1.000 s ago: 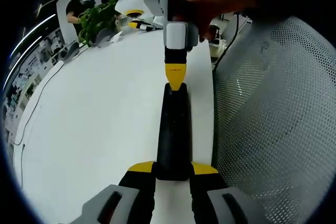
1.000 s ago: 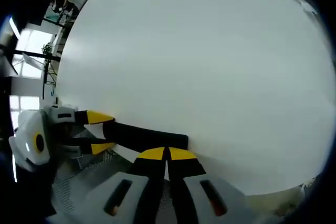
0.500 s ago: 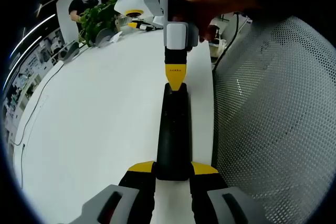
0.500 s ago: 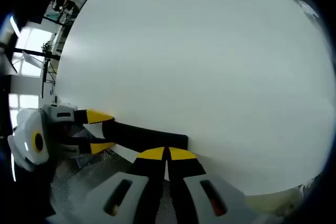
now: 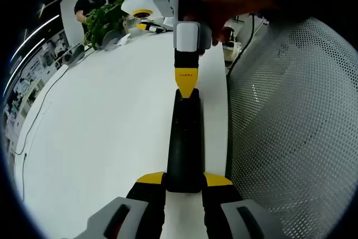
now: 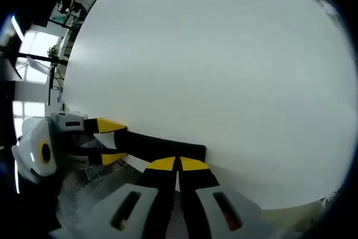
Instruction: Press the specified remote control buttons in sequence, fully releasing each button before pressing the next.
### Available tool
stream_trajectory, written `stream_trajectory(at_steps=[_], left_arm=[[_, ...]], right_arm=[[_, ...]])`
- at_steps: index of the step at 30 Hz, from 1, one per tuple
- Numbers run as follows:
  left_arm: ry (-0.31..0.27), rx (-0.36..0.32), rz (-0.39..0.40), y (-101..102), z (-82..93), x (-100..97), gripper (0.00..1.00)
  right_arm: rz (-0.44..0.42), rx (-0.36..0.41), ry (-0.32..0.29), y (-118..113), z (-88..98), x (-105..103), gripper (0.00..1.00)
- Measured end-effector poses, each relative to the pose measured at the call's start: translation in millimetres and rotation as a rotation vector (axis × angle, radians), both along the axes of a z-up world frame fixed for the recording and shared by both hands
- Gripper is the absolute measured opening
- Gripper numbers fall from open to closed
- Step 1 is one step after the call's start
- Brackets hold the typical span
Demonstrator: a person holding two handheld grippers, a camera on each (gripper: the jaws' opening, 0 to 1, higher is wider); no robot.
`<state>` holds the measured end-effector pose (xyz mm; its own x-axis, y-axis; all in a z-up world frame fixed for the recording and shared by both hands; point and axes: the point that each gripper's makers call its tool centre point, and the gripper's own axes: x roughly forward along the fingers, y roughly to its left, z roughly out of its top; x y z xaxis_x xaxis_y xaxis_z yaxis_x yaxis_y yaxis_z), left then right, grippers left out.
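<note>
Barely anything has shifted: the left gripper still clamps the black remote control at six o'clock, steadying it on the white table, while the right gripper, jaws closed, presses its twelve-o'clock end.

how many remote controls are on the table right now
1. The black remote lies near the white table's edge, clamped at one end by the left gripper, with the right gripper at the other end.

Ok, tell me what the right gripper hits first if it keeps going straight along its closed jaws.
The right gripper points at the black remote, whose end lies right at its closed tips; whether they already touch isn't clear. That is the first thing, then the white table. The left gripper clamps the remote's other end.
</note>
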<state>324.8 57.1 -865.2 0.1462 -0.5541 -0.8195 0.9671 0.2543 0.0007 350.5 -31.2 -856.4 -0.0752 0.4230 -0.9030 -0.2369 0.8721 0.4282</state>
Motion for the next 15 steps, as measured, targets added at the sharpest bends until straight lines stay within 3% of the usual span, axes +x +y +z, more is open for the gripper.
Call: stream_trajectory(at_steps=[15], left_arm=[[0.001,-0.001,-0.001,-0.6,0.3,0.2,0.25]], right_arm=[[0.013,0.013,0.02,4.0,-1.8,-3.6,0.0]])
